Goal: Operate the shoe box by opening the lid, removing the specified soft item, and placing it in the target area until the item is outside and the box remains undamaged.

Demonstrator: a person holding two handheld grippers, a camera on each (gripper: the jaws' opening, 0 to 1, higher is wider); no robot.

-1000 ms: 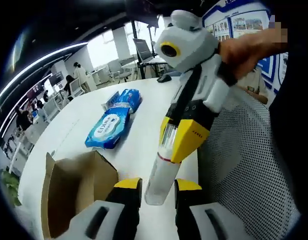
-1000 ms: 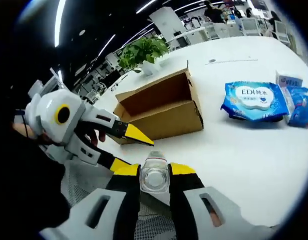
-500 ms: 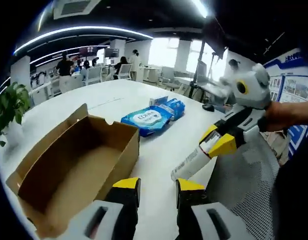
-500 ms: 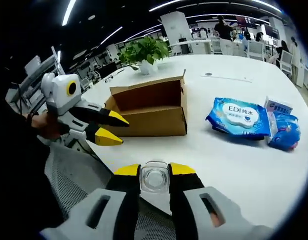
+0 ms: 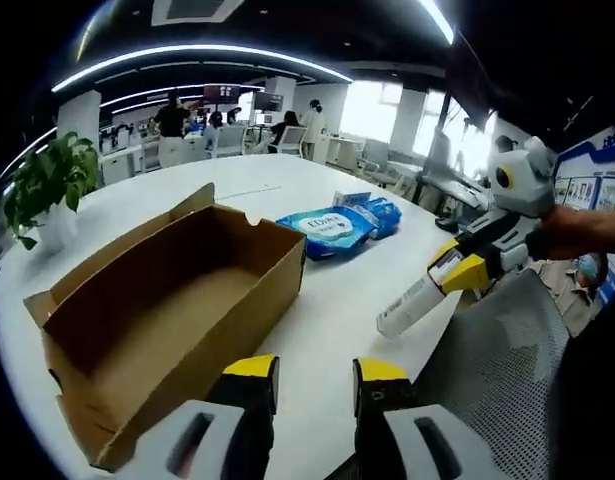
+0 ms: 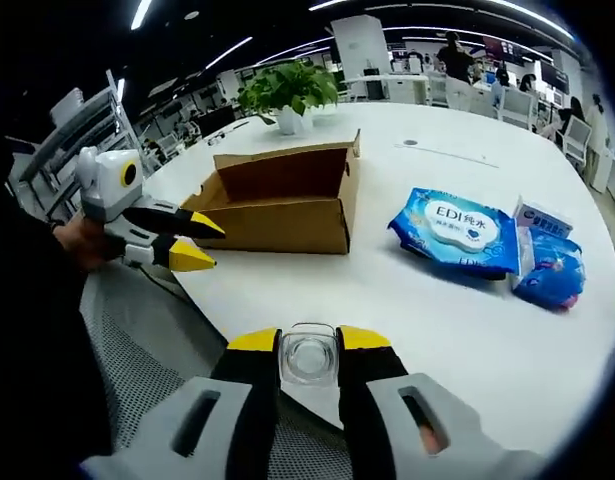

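White round counter [image 5: 337, 300], broad and glossy; everything below is placed relative to the open brown cardboard shoe box [image 5: 167, 310] standing on it. The box's flaps are up and its interior reads bare cardboard in the left gripper view.

Past the box's far end lies a blue soft pack of wet wipes [image 6: 455, 232], with a smaller blue pouch [image 6: 552, 278] and a small white-and-blue carton [image 6: 547, 216] just beyond it. A potted green plant [image 6: 292, 92] stands behind the box.

Right hand-held gripper [image 6: 309, 350]: jaws closed on a clear plastic bottle with white label [image 5: 412, 305], held off the box's near corner, over the counter edge. The bottle is clear of the box.

Left hand-held gripper [image 5: 315, 372]: yellow-tipped jaws parted, nothing between them, hovering just off the box's near long wall.

Judgement: removal looks done; placing remains. Lower the bottle onto bare counter well away from the box wall, settle its base, then release. Keep the left jaws clear of the cardboard.
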